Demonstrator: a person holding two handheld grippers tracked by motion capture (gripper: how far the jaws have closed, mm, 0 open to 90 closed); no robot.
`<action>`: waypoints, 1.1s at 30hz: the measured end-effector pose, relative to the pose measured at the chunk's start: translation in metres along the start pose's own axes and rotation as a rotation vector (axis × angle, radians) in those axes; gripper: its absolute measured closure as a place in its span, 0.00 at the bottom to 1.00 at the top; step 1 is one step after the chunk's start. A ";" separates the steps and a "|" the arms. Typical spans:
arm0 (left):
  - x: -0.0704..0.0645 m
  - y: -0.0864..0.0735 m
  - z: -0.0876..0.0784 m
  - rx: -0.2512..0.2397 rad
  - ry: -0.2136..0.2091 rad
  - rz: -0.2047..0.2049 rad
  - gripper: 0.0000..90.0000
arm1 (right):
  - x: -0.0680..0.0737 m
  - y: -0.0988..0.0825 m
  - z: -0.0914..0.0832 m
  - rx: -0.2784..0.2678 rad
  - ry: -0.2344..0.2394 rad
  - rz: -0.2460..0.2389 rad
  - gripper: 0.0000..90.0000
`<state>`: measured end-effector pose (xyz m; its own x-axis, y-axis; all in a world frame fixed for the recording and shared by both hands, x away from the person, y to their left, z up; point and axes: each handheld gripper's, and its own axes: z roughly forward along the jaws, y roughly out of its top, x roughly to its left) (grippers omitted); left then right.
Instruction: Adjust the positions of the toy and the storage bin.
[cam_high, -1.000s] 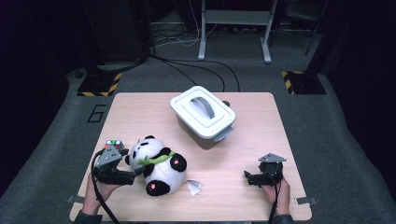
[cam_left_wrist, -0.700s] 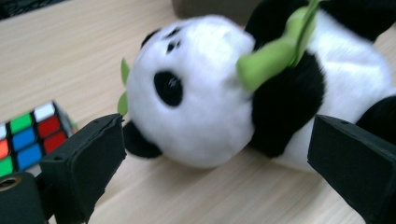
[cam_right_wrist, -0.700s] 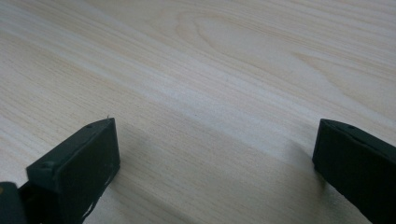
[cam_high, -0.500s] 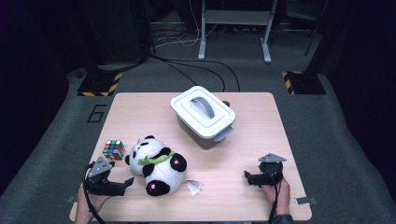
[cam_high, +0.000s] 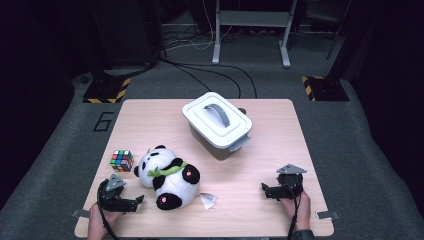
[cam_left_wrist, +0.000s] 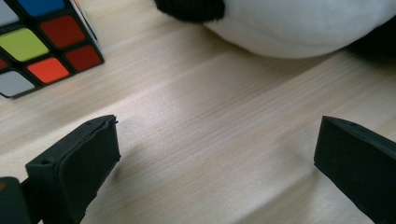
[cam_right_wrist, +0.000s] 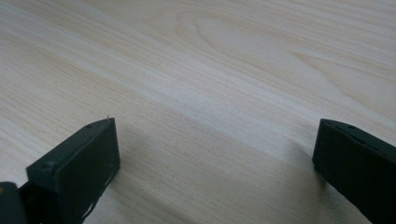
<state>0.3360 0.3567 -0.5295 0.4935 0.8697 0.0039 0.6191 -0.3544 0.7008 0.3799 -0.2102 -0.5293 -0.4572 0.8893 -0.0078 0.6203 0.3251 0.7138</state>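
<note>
The desk (cam_high: 280, 150) carries everything. A lidded white box (cam_high: 218, 124) stands well beyond both grippers, nearer the middle. The panda toy (cam_high: 167, 177) lies on its side just right of the left hand-held gripper (cam_high: 131, 202), not touching it. A colour cube (cam_high: 122, 160) sits just beyond that gripper, apart from it. Its jaws have just been opening and stand wide apart over bare wood. The right hand-held gripper (cam_high: 265, 189), well right of the panda, rests with jaws wide apart and nothing between them.
</note>
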 end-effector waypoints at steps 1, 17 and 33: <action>0.000 -0.001 0.002 -0.021 0.000 -0.003 0.00 | 0.000 0.000 0.000 0.000 0.000 0.000 0.00; 0.000 -0.001 0.002 -0.026 0.003 -0.012 0.00 | 0.000 0.003 0.001 0.014 0.005 0.011 0.00; 0.000 -0.001 0.002 -0.025 0.003 -0.012 0.00 | 0.001 0.039 -0.007 0.037 0.050 0.014 0.00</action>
<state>0.3370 0.3564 -0.5320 0.4842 0.8750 -0.0025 0.6092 -0.3351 0.7188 0.3990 -0.1990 -0.4966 -0.4792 0.8769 0.0377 0.6497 0.3254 0.6871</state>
